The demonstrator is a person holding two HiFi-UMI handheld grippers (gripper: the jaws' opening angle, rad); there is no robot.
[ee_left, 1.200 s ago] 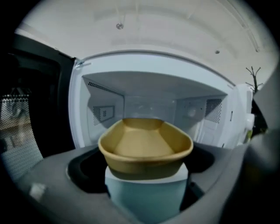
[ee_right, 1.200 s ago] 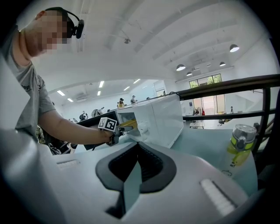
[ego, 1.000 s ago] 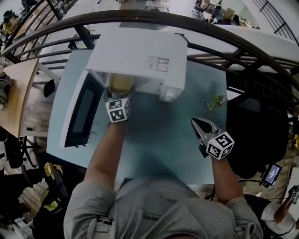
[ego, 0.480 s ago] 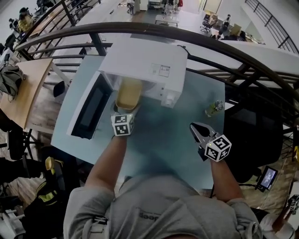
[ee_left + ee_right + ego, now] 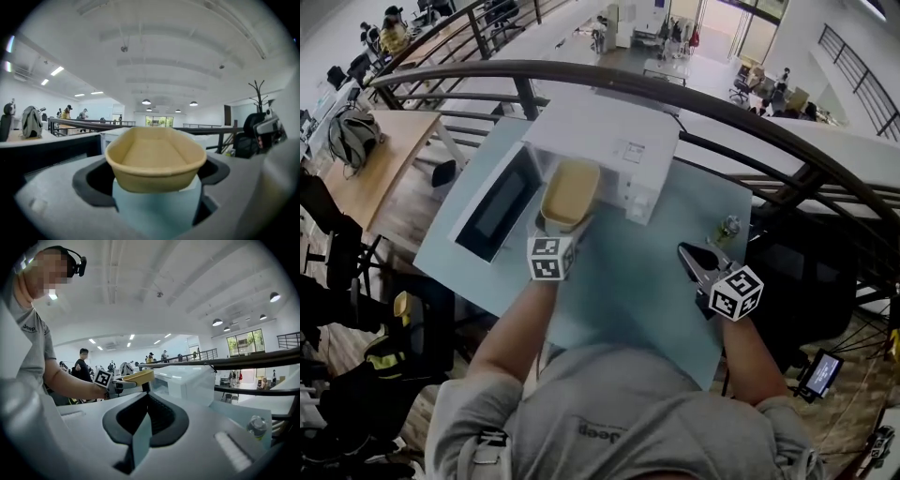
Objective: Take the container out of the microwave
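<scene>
A tan oval container [image 5: 570, 192] is held level in front of the white microwave [image 5: 614, 141], outside its opening and above the table. My left gripper [image 5: 555, 231] is shut on the container's near end. In the left gripper view the empty container [image 5: 156, 157] fills the middle, gripped at its near wall. The microwave's door [image 5: 497, 204] stands swung open to the left. My right gripper [image 5: 694, 259] hovers over the table's right side, shut and holding nothing. From the right gripper view the container [image 5: 138, 377] shows beside the microwave [image 5: 187, 383].
The pale blue table [image 5: 647, 281] stands against a dark curved railing [image 5: 750, 122]. A small clear bottle [image 5: 727, 228] stands near the table's right edge, beyond my right gripper. Chairs, desks and bags lie on the floor to the left and right.
The left gripper has drawn the container out of the microwave cavity toward me, so more of it shows. The right gripper has stayed almost still.
</scene>
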